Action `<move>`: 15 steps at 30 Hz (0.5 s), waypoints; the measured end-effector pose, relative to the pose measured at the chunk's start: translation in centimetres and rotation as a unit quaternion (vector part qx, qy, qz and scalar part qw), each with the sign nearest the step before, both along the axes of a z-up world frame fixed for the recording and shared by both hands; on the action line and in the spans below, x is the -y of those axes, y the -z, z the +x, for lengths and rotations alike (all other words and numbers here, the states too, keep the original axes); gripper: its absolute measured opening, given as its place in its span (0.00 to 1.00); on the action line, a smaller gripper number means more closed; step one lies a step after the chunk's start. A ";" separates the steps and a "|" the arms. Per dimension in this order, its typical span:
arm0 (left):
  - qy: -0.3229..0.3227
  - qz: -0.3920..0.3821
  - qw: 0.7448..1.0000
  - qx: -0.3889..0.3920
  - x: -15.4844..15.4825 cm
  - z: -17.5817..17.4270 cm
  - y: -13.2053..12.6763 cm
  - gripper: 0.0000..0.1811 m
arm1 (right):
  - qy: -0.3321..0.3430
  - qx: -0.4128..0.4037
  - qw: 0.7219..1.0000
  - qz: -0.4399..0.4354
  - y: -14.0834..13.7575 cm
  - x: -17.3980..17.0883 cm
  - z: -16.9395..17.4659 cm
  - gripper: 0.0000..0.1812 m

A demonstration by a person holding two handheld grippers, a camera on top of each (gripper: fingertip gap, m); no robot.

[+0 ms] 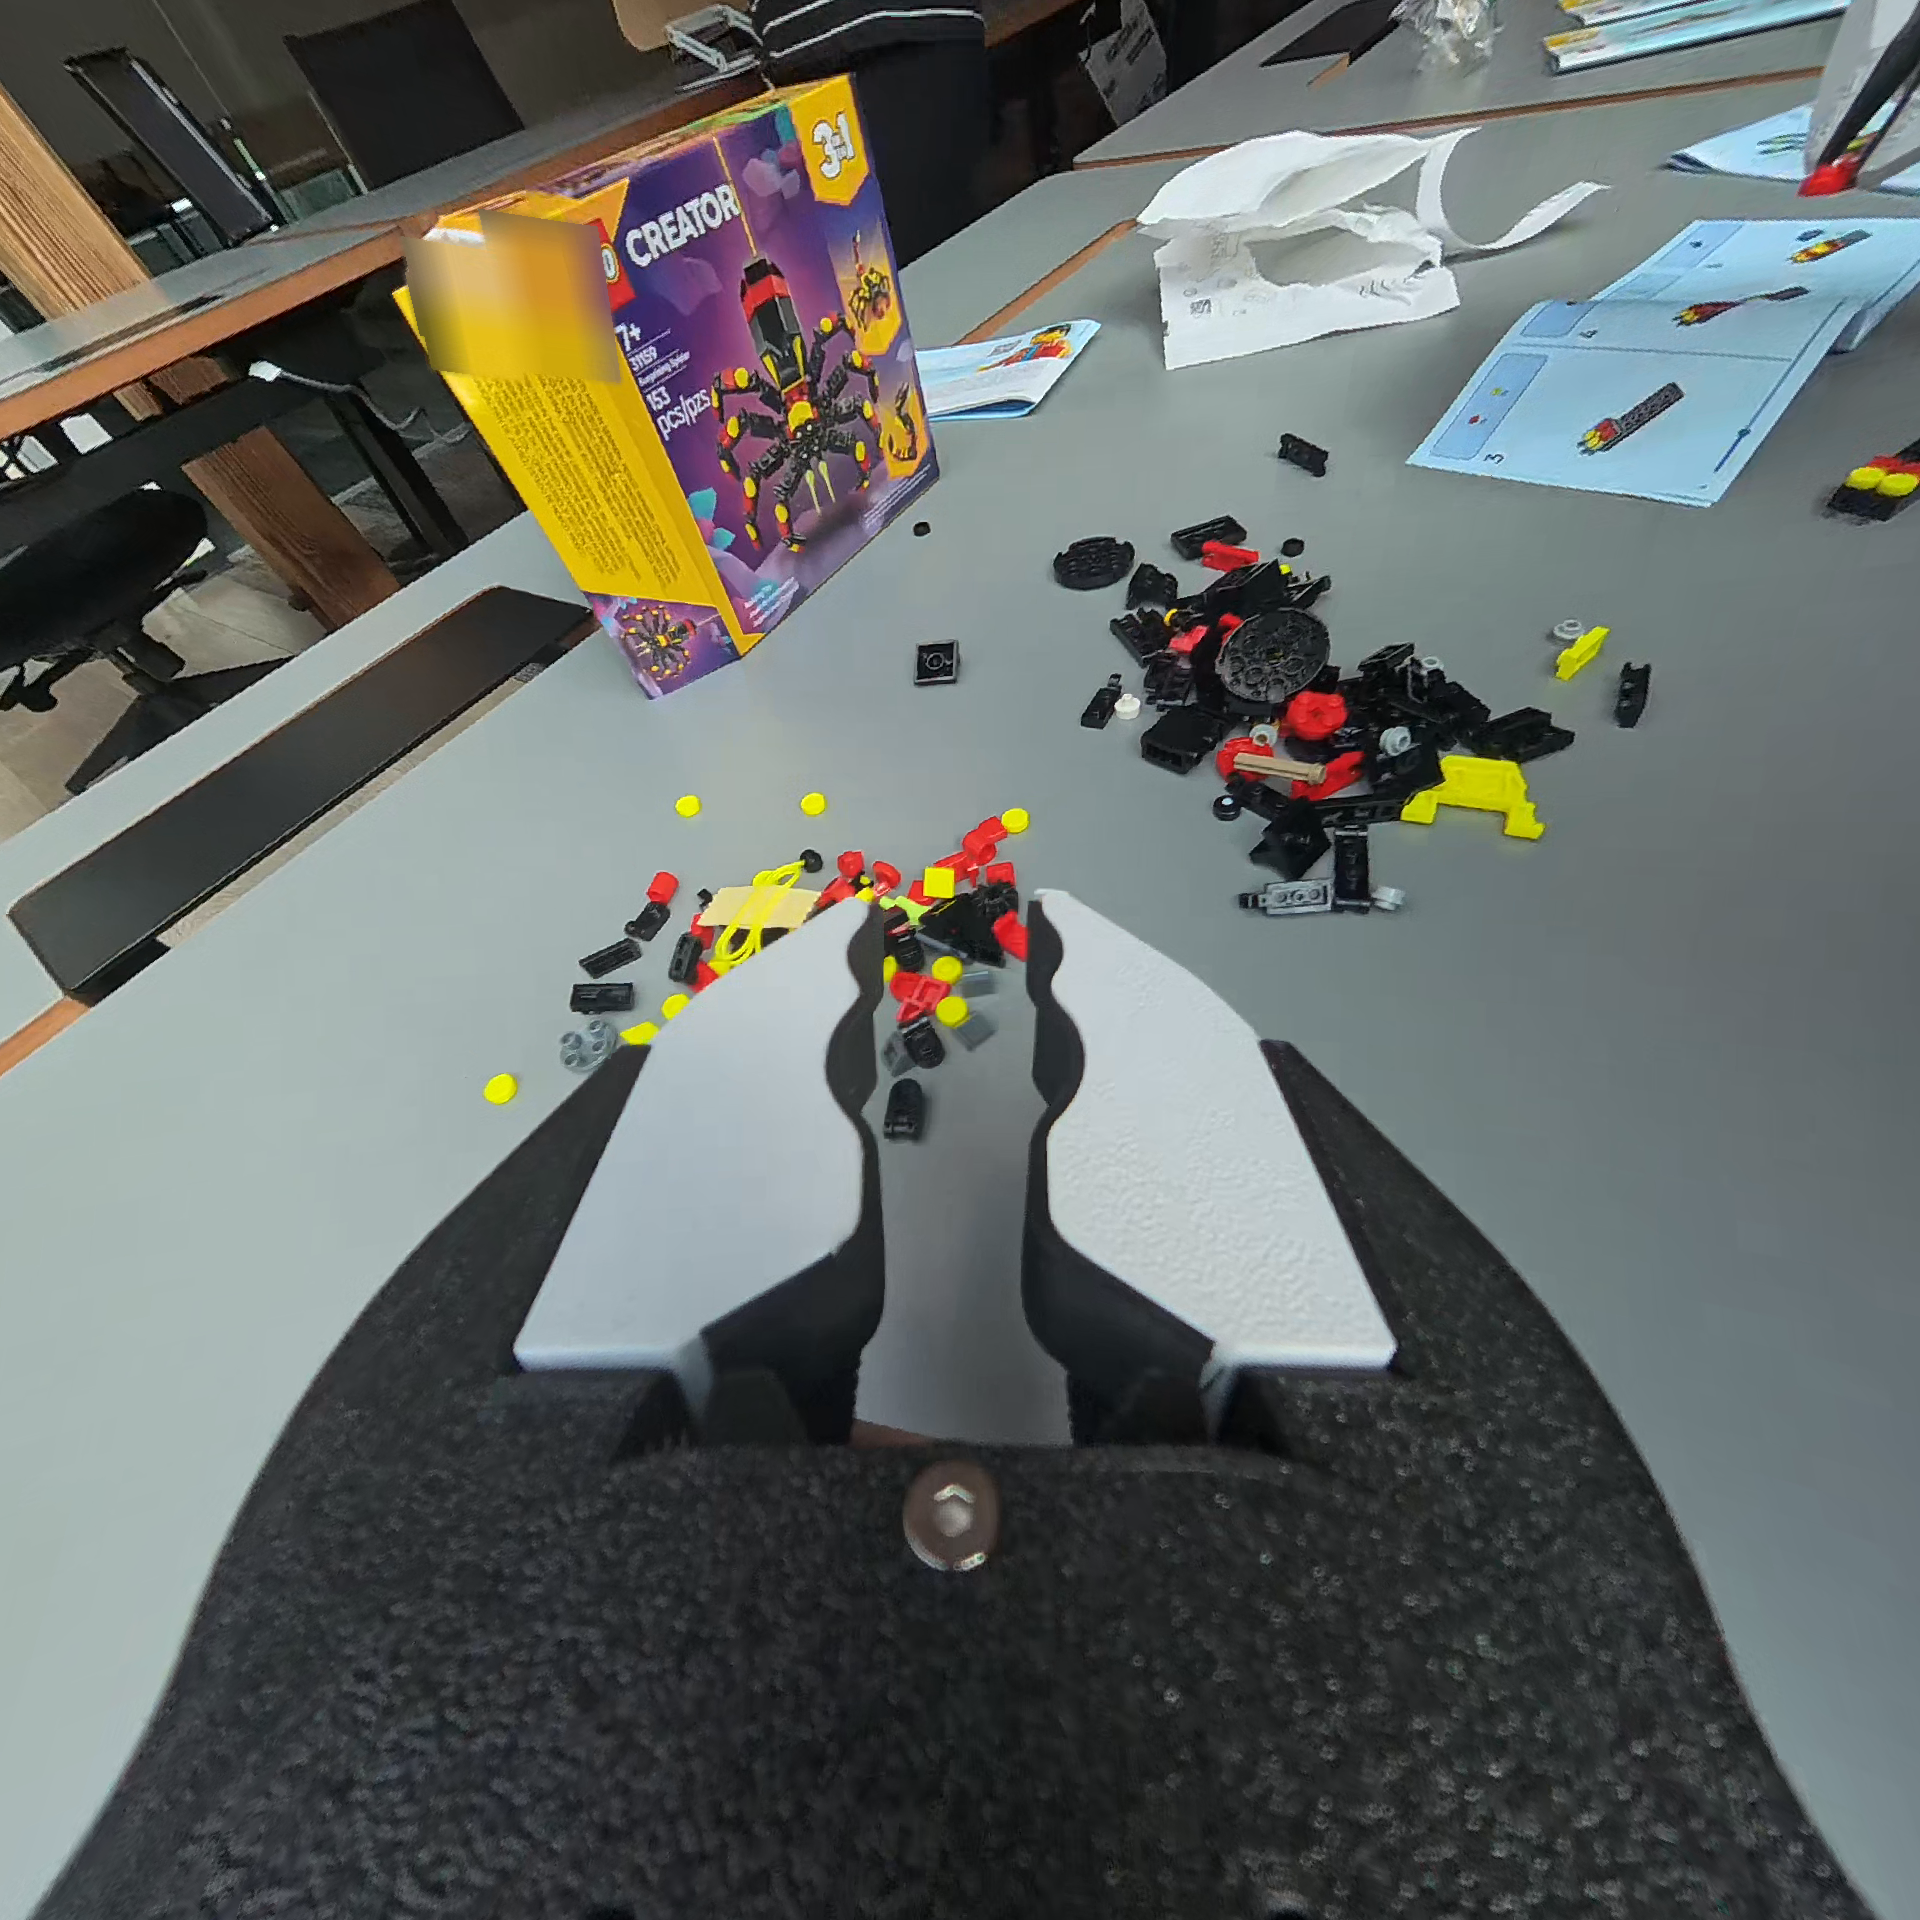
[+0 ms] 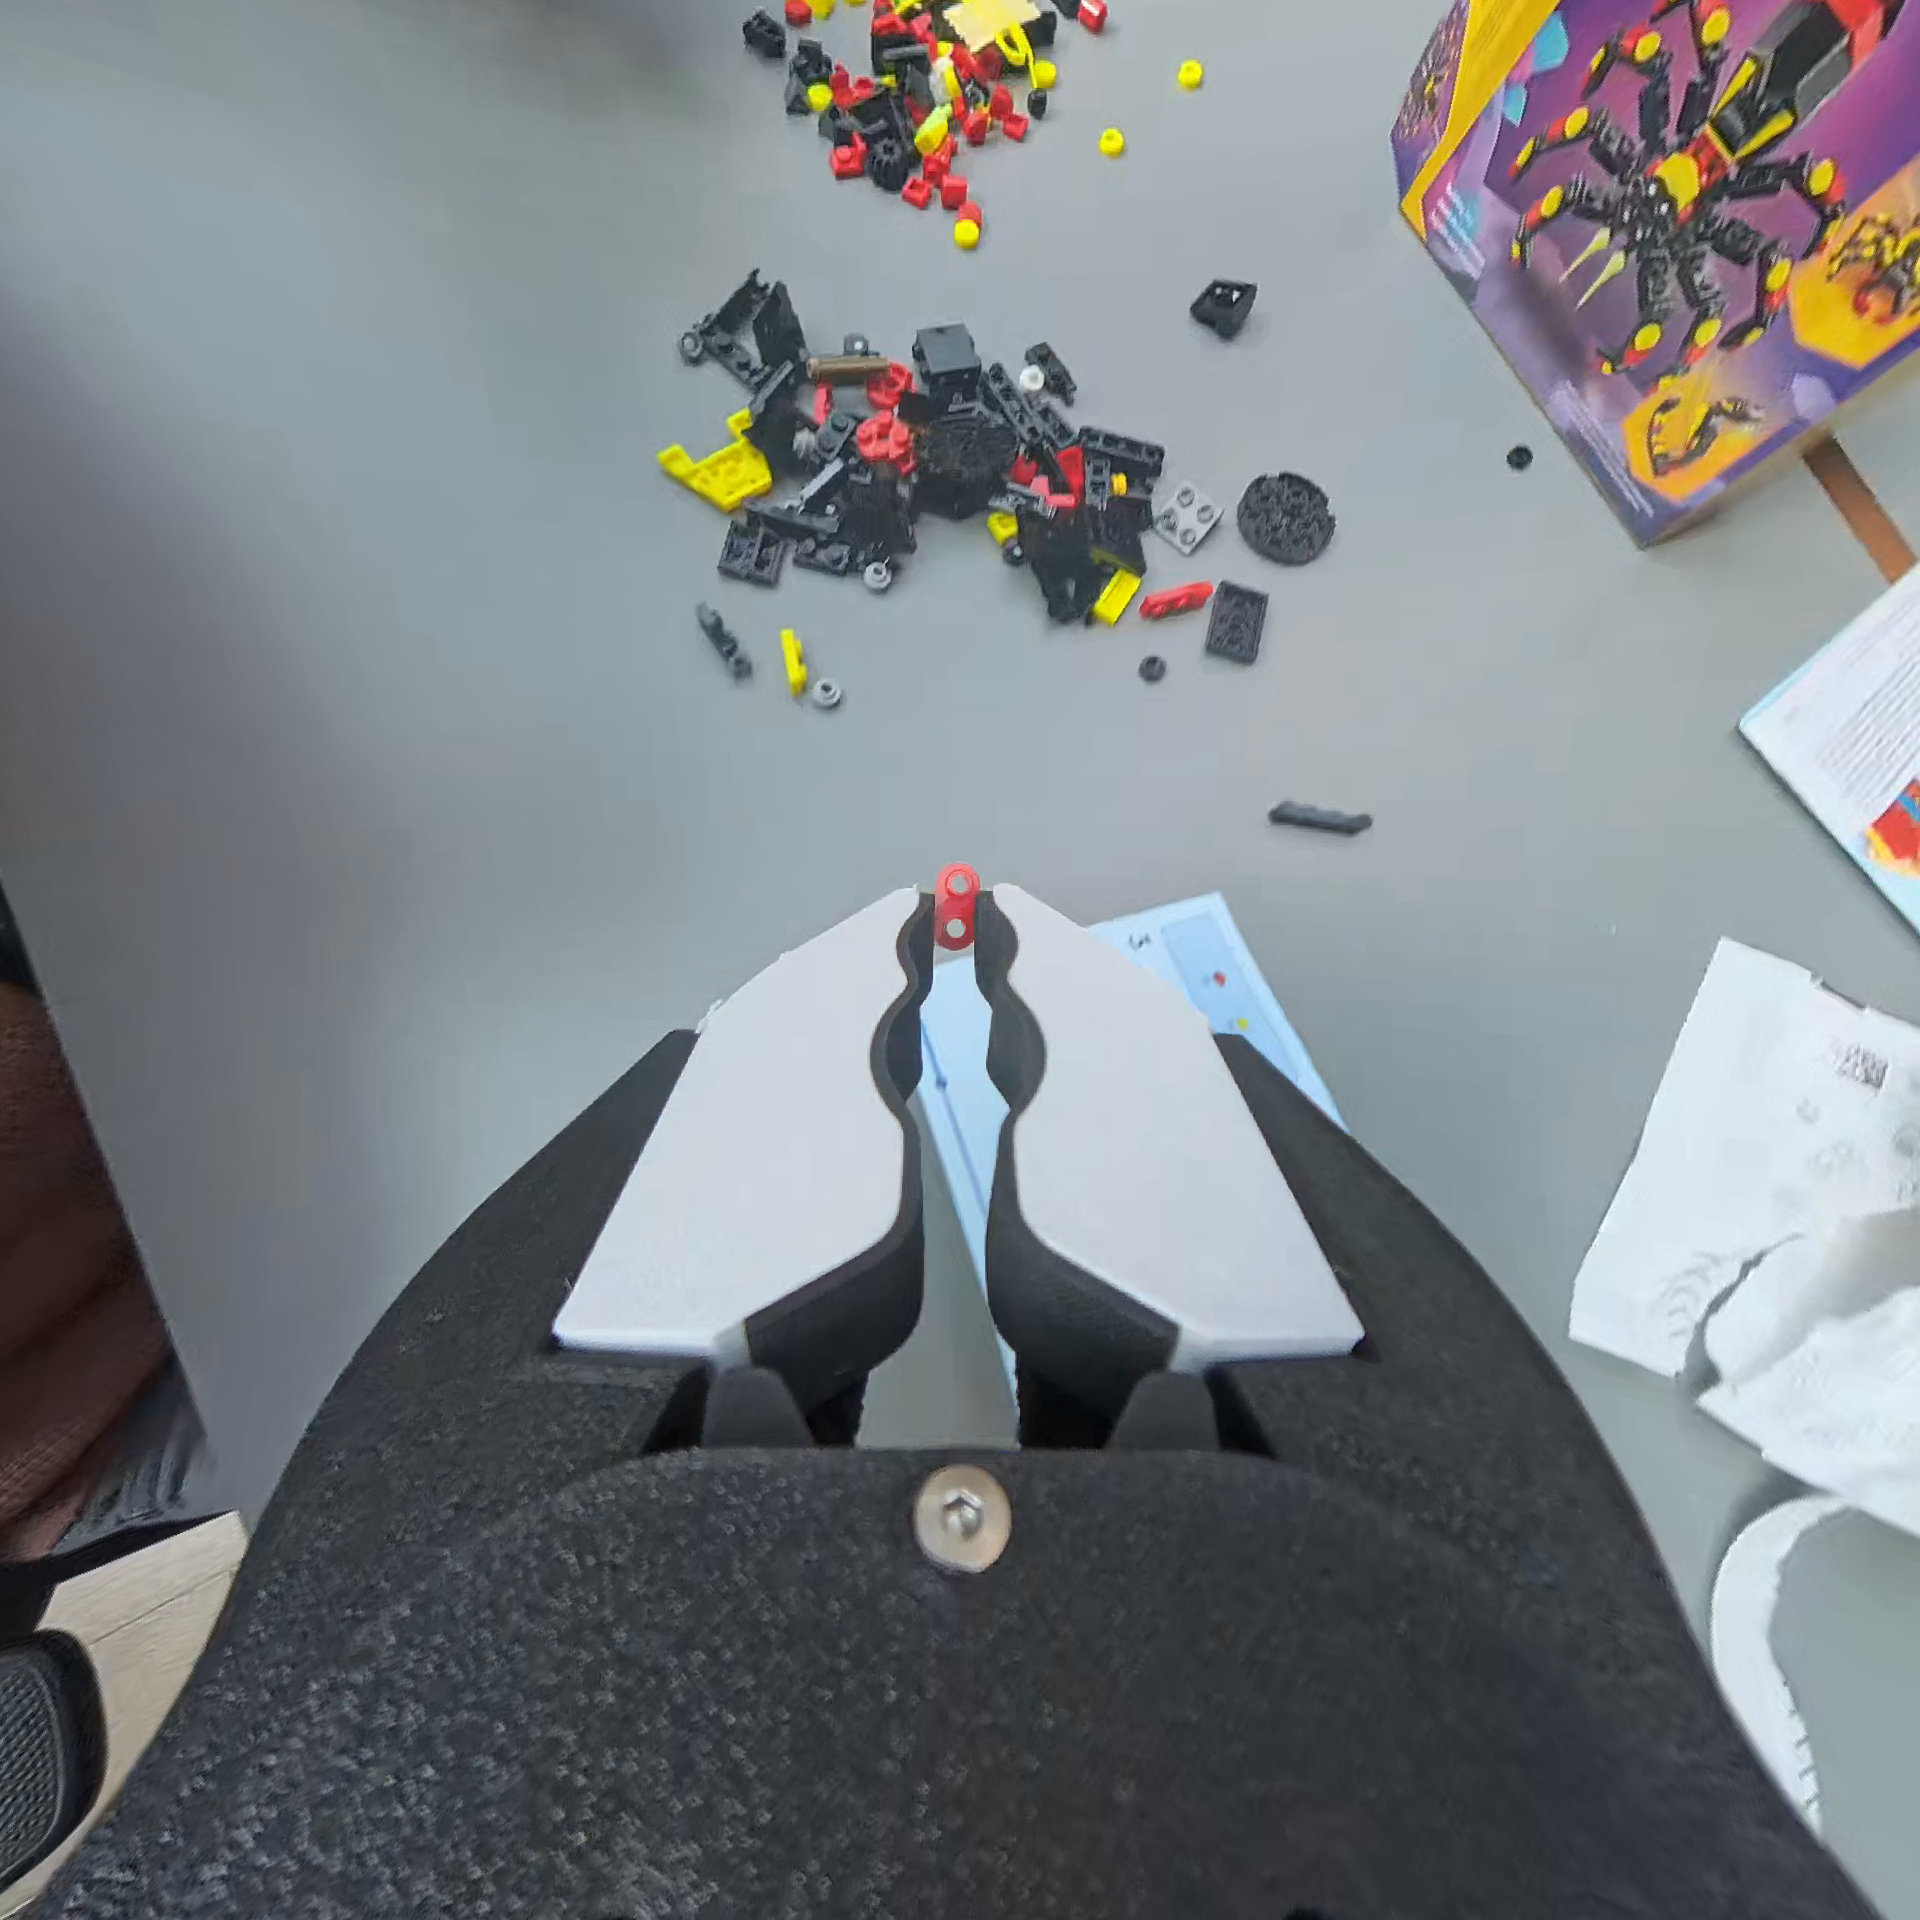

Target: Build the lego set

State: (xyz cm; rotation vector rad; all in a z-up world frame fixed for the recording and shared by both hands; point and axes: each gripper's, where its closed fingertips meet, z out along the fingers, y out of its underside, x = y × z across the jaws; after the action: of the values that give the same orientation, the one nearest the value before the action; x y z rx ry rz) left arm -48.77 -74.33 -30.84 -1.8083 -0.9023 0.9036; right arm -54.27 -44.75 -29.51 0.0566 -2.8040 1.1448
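My left gripper (image 1: pixel 951 906) is open and empty, its tips over a pile of small red, yellow and black pieces (image 1: pixel 914 935) on the grey table (image 1: pixel 312 1195). A bigger pile of mostly black pieces (image 1: pixel 1320 707) lies to its right. My right gripper (image 2: pixel 957 891) is shut on a small red two-hole plate (image 2: pixel 956 904), held above the table and the open instruction booklet (image 2: pixel 1195 966). In the right wrist view the black pile (image 2: pixel 956 468) and the small-piece pile (image 2: pixel 925 94) lie ahead. A partly built black, red and yellow piece (image 1: pixel 1875 483) sits at the far right.
The purple and yellow set box (image 1: pixel 696 384) stands at the back left and shows in the right wrist view (image 2: pixel 1683 239). The open instruction booklet (image 1: pixel 1662 364), torn white paper bags (image 1: pixel 1299 239) (image 2: pixel 1787 1226) and a second leaflet (image 1: pixel 997 364) lie on the table. A table edge runs at the left (image 1: pixel 31 1039). The left gripper's tips are roughly 30 cm from the right gripper's.
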 end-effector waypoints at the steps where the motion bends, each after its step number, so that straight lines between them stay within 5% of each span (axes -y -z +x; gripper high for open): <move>1: 0.010 0.004 1.000 0.002 -1.1 -0.1 -0.1 0.14 | 0.008 0.000 1.000 0.000 0.4 -1.6 0.9 0.04; 5: 0.070 0.003 0.997 0.018 -7.1 -0.3 -0.1 0.14 | 0.017 -0.013 0.999 0.026 3.0 -4.6 3.6 0.03; 10: 0.188 0.060 0.975 0.101 -18.1 1.2 0.5 0.14 | 0.016 -0.005 1.000 0.019 4.5 -5.3 4.4 0.03; 15: 0.287 -0.026 0.947 0.146 -25.7 1.9 2.2 0.14 | -0.003 -0.004 1.000 0.012 4.7 -5.4 3.8 0.04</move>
State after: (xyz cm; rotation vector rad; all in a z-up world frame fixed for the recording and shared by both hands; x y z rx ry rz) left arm -46.84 -48.66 -33.01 -2.1228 -0.4722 0.2965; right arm -50.42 -39.35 -34.19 0.0713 -2.8132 1.1102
